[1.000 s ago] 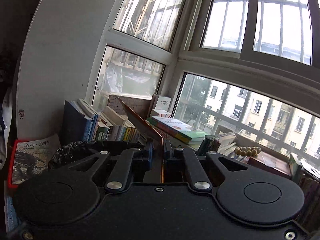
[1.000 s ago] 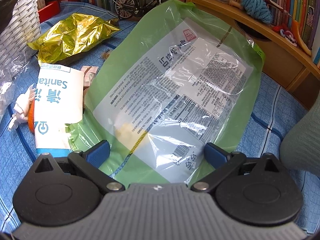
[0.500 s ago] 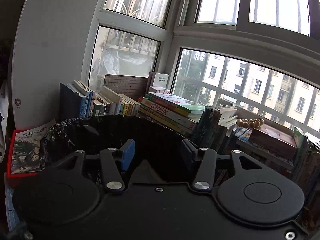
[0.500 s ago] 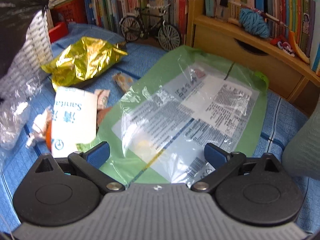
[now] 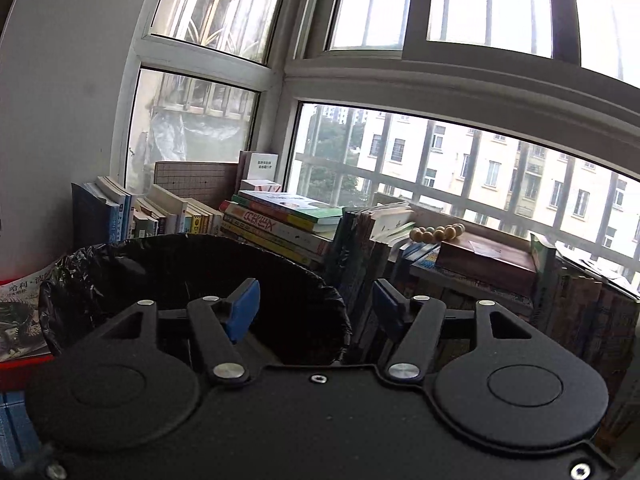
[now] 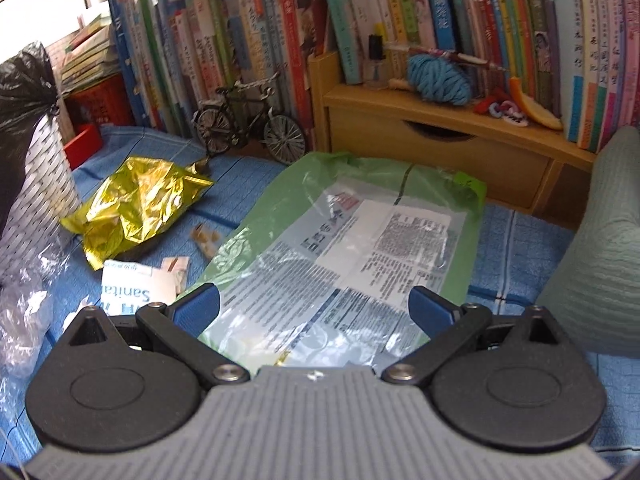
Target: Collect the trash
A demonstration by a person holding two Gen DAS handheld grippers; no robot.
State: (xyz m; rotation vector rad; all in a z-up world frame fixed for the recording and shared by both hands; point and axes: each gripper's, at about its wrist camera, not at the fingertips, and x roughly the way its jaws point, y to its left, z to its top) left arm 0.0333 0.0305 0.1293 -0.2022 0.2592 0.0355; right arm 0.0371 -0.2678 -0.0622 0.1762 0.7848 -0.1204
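Green bag [image 6: 352, 240] lies flat, lengthwise away from the right gripper [image 6: 316, 308] (jaws spread).

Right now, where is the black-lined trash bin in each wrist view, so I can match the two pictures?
Left wrist: the trash bin fills the lower left, its open mouth just beyond the open left gripper.
Right wrist: only a bunched edge of its black liner over a white woven side, at the far left edge.
Shared landmark: the bin itself.

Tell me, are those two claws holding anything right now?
No. The left gripper hangs open above the black-lined bin; the right gripper is open over the green bag.
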